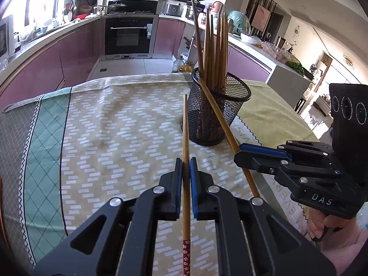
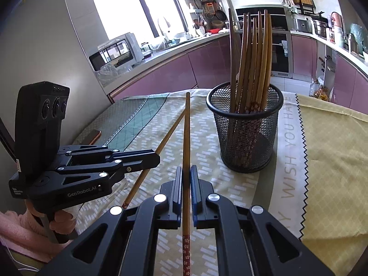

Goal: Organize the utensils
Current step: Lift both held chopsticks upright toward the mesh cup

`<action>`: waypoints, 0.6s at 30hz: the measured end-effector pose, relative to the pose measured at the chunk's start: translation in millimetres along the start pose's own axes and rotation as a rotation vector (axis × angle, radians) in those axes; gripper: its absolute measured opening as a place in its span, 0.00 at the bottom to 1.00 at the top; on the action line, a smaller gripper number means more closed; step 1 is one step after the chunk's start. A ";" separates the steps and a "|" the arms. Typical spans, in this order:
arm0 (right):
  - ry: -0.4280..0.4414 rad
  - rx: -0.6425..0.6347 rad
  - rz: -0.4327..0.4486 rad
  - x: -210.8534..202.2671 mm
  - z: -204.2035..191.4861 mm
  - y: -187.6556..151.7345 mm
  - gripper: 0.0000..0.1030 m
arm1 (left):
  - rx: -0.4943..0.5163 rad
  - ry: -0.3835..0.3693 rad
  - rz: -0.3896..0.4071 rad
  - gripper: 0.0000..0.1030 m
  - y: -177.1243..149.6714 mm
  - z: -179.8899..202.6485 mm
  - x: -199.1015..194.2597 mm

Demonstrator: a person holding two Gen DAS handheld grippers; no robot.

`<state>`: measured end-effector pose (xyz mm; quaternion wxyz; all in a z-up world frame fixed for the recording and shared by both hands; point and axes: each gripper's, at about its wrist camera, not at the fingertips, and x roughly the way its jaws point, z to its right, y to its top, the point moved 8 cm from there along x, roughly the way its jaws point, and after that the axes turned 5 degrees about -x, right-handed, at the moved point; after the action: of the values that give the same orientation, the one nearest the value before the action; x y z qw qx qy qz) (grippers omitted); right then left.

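A black mesh cup (image 1: pixel 218 117) (image 2: pixel 246 135) stands on the table with several wooden chopsticks (image 1: pixel 216 46) (image 2: pixel 253 57) upright in it. My left gripper (image 1: pixel 185 161) (image 2: pixel 157 158) is shut on a single wooden chopstick (image 1: pixel 185 126) (image 2: pixel 169 133) with a red flowered end, pointing forward to the left of the cup. My right gripper (image 2: pixel 186 169) (image 1: pixel 238 155) is shut on a second such chopstick (image 2: pixel 186 126) (image 1: pixel 220 119). In the left wrist view it crosses in front of the cup; in the right wrist view its tip lies left of the cup, clear of it.
A patterned tablecloth (image 1: pixel 115 126) covers the table, with a yellow cloth (image 2: pixel 333 161) on its right part. A flat brown object (image 2: pixel 95 135) lies near the far left edge. Hands in pink sleeves (image 2: pixel 20 227) hold both grippers. Kitchen counters and an oven (image 1: pixel 128 34) lie beyond.
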<state>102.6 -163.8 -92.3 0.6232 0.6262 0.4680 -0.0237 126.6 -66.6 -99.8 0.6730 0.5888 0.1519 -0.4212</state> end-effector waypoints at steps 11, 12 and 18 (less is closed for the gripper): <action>0.007 0.012 0.048 -12.0 1.5 10.2 0.06 | -0.003 -0.034 0.028 0.07 7.1 6.5 -11.6; 0.006 0.014 0.051 -12.8 2.0 10.6 0.06 | -0.003 -0.035 0.030 0.07 7.9 6.5 -11.4; 0.006 0.017 0.072 -20.1 2.7 12.8 0.06 | -0.005 -0.055 0.041 0.07 10.6 9.7 -15.6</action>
<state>100.7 -174.5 -70.8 0.6168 0.6479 0.4469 -0.0031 122.3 -70.0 -79.2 0.6869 0.5781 0.1224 -0.4231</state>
